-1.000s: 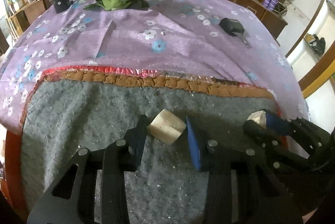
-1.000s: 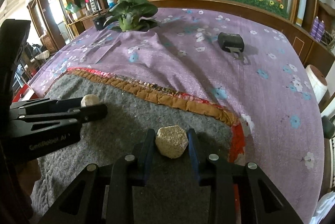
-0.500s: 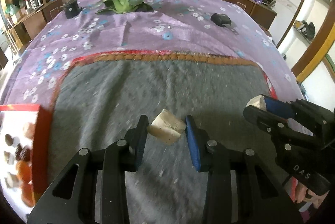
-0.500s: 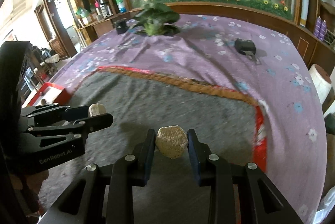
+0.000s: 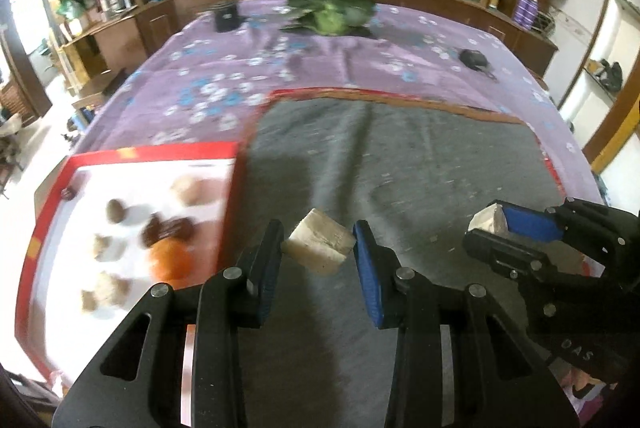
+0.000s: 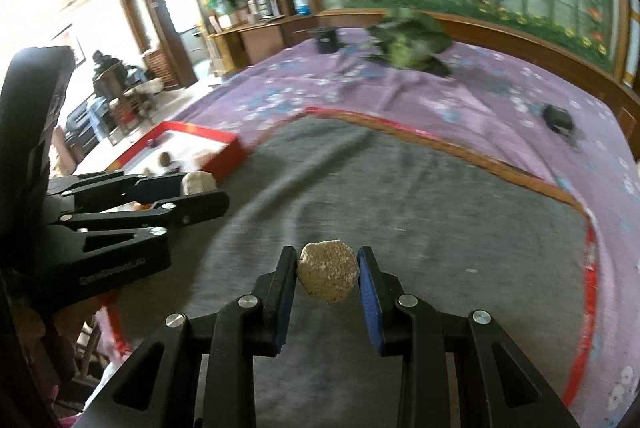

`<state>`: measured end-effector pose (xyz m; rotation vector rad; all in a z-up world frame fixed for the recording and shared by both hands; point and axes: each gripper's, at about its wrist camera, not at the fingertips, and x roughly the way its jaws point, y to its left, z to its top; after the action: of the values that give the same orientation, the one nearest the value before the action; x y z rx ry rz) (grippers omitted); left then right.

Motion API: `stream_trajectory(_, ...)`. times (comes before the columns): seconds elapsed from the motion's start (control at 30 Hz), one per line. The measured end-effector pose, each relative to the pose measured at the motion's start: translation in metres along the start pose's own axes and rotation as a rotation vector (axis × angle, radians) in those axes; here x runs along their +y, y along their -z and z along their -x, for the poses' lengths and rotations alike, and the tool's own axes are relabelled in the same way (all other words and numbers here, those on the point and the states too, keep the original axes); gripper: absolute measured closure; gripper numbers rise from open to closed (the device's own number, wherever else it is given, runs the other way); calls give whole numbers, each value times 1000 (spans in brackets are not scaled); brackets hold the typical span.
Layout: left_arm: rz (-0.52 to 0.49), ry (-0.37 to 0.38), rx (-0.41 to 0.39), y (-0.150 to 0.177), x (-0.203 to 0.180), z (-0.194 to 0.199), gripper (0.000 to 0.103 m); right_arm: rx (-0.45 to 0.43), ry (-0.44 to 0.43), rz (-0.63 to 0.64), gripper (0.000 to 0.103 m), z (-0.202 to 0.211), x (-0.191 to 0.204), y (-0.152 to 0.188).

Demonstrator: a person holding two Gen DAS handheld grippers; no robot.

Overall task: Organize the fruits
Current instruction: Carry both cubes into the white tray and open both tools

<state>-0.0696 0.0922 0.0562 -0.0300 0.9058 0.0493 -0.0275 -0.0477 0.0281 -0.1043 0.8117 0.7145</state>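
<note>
Purple floral cloth [image 5: 248,75] covers the worktop, grey felt mat [image 5: 400,163] on top with a red-and-orange border, leafy plant [image 5: 332,7] and two small black items at the far end, cabinets and a flower mural behind. Left gripper [image 5: 318,248] fingers clamp a pale cube [image 5: 319,247] above the mat; right gripper [image 6: 327,278] fingers clamp a round speckled lump [image 6: 328,278], also over the mat. Red-rimmed white tray [image 5: 160,150] sits left of the mat, touching its edge, with blurred brown, beige and orange pieces inside; nothing lies between grippers and tray.
</note>
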Motion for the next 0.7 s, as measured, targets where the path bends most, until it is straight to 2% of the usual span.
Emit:
stream_trajectory(0.43,130,-118,-37,26,91,33,68,6,-110,135,73,-20,78,-23)
stream_trajectory(0.7,218,-171,-13,44,137,34,68,41,-218,233,73,-46,129,-38)
